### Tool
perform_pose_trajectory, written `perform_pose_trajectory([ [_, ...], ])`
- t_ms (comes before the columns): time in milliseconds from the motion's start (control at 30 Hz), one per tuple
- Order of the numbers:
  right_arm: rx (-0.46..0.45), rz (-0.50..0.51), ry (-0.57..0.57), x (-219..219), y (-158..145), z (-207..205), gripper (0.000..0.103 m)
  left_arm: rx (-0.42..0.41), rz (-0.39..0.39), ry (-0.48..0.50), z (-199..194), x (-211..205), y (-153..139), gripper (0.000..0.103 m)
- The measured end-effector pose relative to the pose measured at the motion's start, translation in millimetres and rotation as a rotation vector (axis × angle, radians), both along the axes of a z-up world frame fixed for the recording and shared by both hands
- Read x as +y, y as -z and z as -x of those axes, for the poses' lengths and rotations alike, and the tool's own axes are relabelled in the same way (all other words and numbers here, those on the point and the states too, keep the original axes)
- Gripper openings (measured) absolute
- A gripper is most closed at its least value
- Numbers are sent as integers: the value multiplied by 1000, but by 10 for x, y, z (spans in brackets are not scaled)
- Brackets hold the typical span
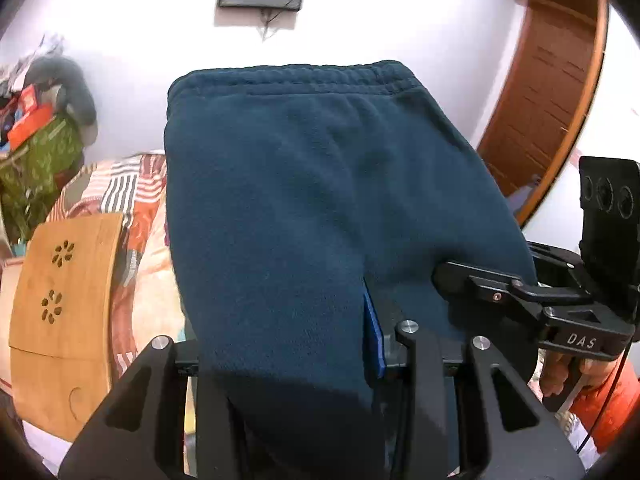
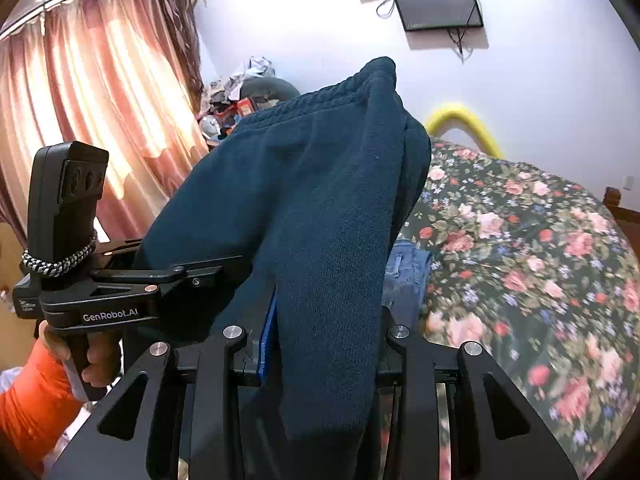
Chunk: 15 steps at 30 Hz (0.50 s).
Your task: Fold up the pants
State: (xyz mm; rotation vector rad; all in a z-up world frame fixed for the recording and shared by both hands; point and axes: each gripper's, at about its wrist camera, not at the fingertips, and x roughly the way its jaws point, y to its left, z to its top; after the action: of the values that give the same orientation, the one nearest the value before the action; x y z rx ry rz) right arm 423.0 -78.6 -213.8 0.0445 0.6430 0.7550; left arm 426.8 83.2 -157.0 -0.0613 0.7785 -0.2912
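Dark teal fleece pants (image 1: pixel 304 184) hang lifted in the air, elastic waistband (image 1: pixel 312 76) at the far end. My left gripper (image 1: pixel 288 352) is shut on a thick fold of them; one blue pad (image 1: pixel 372 340) shows, the other finger is buried under cloth. In the right wrist view the same pants (image 2: pixel 312 184) drape over my right gripper (image 2: pixel 324 340), shut on the cloth beside its blue pad (image 2: pixel 268 332). Each gripper also shows in the other's view, side by side: the right gripper (image 1: pixel 472 280) and the left gripper (image 2: pixel 216 270), both clamped into the fabric.
A floral bedspread (image 2: pixel 540 240) lies below at right with folded jeans (image 2: pixel 404 276) on it. A wooden lap table (image 1: pixel 64 300) rests on striped bedding (image 1: pixel 140 184). A clutter pile (image 1: pixel 40 128), pink curtains (image 2: pixel 100 100) and a wooden door (image 1: pixel 548 92) ring the room. An orange sleeve (image 2: pixel 28 412) holds the left gripper's handle.
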Motion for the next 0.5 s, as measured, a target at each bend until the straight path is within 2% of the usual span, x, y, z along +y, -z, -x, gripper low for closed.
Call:
perform_pose_trajectory([
  [67, 24, 18, 2, 113, 119, -189, 31, 24, 1, -16, -154, 144, 140, 37],
  [233, 125, 57, 29, 283, 542, -693, 30, 110, 6, -51, -676, 341, 720, 37],
  [400, 226, 95, 65, 375, 996, -1040, 30, 182, -1, -76, -955, 397, 1260, 39],
  [500, 282, 172, 68, 461, 1214, -1130, 31, 329, 70, -131, -1111, 545, 1640, 42],
])
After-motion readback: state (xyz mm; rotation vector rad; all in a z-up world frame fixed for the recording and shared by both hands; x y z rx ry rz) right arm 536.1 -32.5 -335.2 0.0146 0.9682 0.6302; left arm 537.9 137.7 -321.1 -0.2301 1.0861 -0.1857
